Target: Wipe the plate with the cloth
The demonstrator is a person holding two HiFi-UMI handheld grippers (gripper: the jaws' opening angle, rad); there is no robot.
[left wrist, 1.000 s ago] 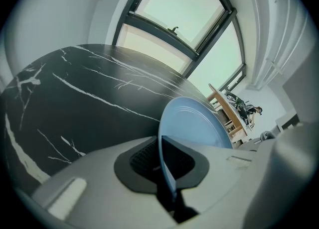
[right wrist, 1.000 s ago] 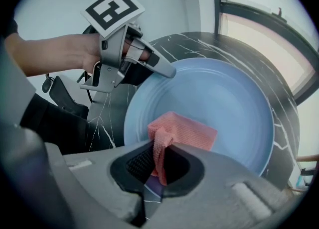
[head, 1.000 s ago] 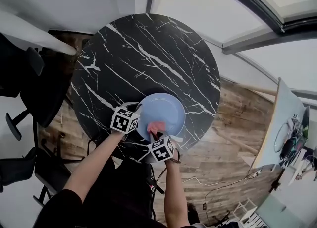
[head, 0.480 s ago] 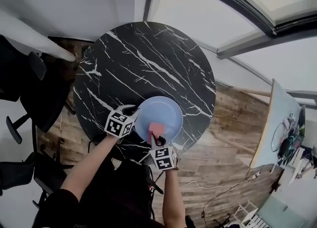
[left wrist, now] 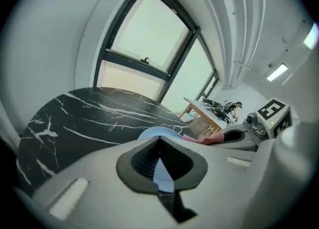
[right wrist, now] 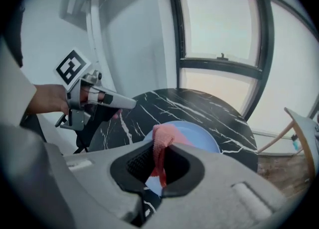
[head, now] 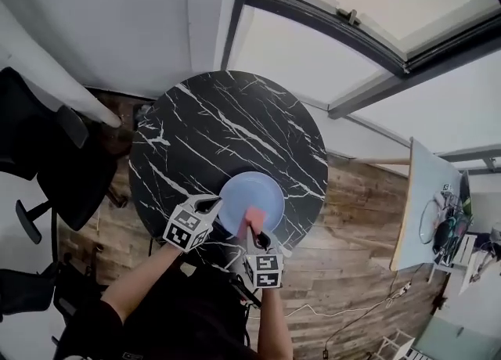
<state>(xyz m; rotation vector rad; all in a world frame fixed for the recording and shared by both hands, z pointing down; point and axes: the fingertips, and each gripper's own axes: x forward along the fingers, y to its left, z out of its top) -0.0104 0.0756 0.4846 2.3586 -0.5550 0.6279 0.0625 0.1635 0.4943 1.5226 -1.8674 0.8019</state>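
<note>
2 grippers: you hold both clear above the plate (head: 247, 191), lower centre; wipe judged complete.
Left gripper (head: 214, 204): clenched, empty.
Right gripper (head: 254, 232): grasping cloth (head: 254, 217).

One round table (head: 227, 124), black marble, and at its six o'clock edge, one blue plate (head: 254, 190). One pink cloth (head: 252, 219), just the one, at the plate's six o'clock. Two grippers in play: the left gripper (head: 211, 205) at the plate's eight o'clock, the right gripper (head: 255, 235) at six. Two marker cubes (head: 188, 227), one per gripper. Out at three o'clock, one pale desk (head: 421, 202). At nine o'clock, dark chairs (head: 74, 174): at least two, exact count unclear.
</note>
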